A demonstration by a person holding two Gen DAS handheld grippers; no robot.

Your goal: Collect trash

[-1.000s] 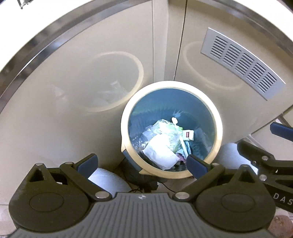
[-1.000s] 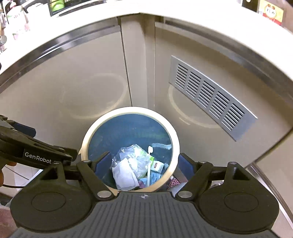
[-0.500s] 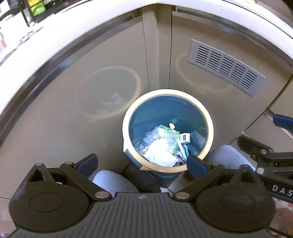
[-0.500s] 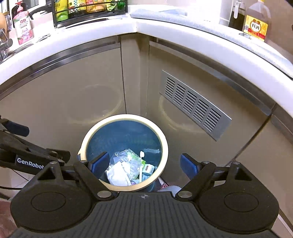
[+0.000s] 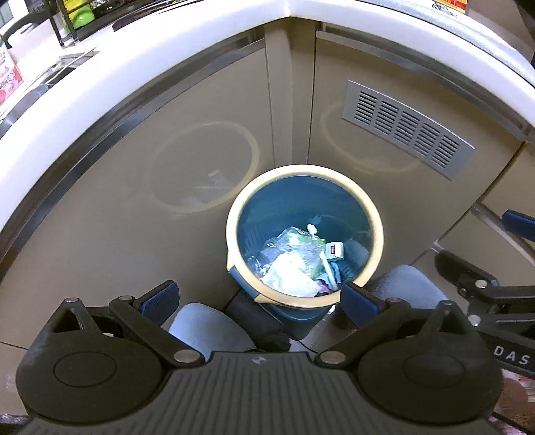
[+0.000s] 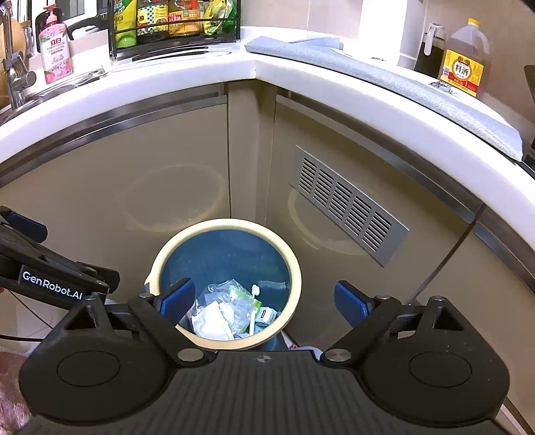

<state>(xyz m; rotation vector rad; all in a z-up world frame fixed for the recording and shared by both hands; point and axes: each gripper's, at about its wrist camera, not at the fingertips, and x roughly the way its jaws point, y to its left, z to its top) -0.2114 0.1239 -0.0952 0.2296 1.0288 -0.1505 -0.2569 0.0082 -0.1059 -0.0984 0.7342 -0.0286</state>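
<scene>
A blue trash bin with a cream rim (image 5: 377, 231) (image 6: 294, 284) stands on the floor in the corner of the kitchen cabinets. Inside lie crumpled white paper (image 5: 287, 276) (image 6: 210, 319), a clear plastic wrapper (image 5: 294, 244) (image 6: 230, 294), a white toothbrush (image 5: 321, 247) (image 6: 253, 308) and a small carton (image 5: 335, 251) (image 6: 267, 315). My left gripper (image 5: 259, 297) hangs open above the bin's near side, holding nothing. My right gripper (image 6: 264, 299) is open too, high over the bin, empty. Each gripper shows at the edge of the other's view.
Beige cabinet doors with a metal vent grille (image 6: 347, 207) close in the corner behind the bin. The white countertop (image 6: 254, 72) carries a grey mat (image 6: 384, 83), a bottle rack (image 6: 174, 26), a pink soap bottle (image 6: 55, 50) and an oil jug (image 6: 464, 60). A person's knees (image 5: 210, 324) show below.
Both grippers have risen and drawn back from the bin, which now looks smaller and lower. The countertop and its bottles have come into view. Both stayed open.
</scene>
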